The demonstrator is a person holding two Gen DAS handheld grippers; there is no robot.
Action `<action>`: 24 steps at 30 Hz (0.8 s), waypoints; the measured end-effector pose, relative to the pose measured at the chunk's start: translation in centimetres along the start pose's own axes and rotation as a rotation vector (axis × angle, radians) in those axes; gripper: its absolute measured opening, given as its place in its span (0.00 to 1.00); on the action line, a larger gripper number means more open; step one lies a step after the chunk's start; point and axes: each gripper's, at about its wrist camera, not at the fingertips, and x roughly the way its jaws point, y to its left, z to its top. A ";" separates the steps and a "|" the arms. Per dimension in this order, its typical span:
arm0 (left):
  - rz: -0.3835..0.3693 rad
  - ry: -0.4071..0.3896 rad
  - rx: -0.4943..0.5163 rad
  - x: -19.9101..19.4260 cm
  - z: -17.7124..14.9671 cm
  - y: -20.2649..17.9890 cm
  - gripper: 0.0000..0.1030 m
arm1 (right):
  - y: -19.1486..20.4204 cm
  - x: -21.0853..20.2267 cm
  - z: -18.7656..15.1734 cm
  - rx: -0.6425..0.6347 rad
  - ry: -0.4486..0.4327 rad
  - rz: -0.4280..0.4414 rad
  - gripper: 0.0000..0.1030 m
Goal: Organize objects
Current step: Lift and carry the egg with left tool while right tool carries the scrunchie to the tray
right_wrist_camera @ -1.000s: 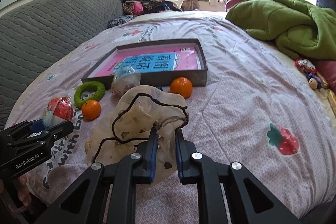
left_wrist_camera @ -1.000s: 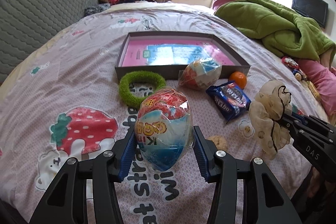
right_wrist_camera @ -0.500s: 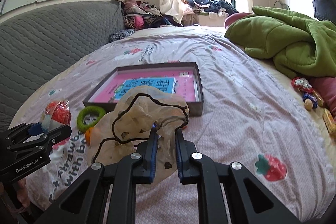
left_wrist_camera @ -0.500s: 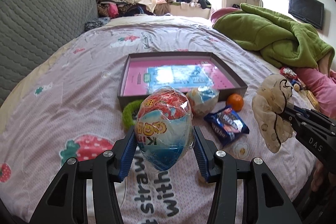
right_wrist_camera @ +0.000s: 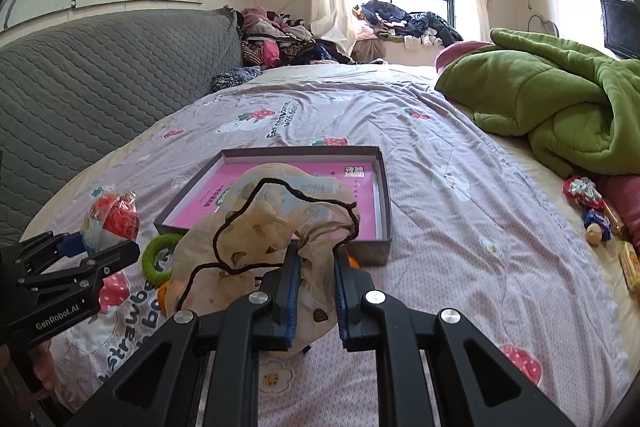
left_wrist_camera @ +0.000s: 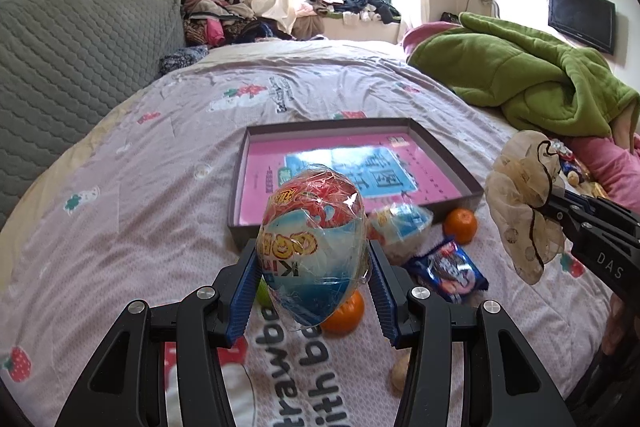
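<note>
Bedroom, strawberry-print bed (left_wrist_camera: 132,211); shallow grey box (left_wrist_camera: 448,155) lies dead ahead, far side of both tongs. Left tongs (left_wrist_camera: 314,293) closed on wrapped toy egg (left_wrist_camera: 314,247), held upright above the loose items, nearer the box's near-left corner. Right tongs (right_wrist_camera: 316,291) pinch the cream scrunchie (right_wrist_camera: 256,239), near its near wall.

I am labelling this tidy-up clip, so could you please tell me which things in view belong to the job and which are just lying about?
Part of the job:
- wrapped toy egg in the left gripper
- sheer scrunchie in the right gripper
- shallow box
- second wrapped egg, oranges, snack packet, green ring

Just lying about:
- green blanket
- clothes pile
- television
</note>
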 end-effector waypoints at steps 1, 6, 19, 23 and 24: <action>0.005 -0.007 0.000 0.0 0.3 0.1 0.51 | 0.0 0.1 0.2 -0.004 -0.003 0.000 0.15; 0.018 -0.023 -0.001 0.3 1.3 0.8 0.51 | 0.1 0.5 0.9 -0.011 -0.011 0.000 0.15; 0.065 -0.055 -0.002 2.7 4.5 2.0 0.51 | 0.4 1.2 2.7 -0.044 -0.042 -0.013 0.15; 0.070 -0.061 0.005 3.6 5.3 1.9 0.51 | 0.5 1.4 3.7 -0.060 -0.061 -0.015 0.15; 0.075 -0.063 0.010 3.9 5.5 1.9 0.51 | 0.5 1.6 4.0 -0.063 -0.065 -0.019 0.15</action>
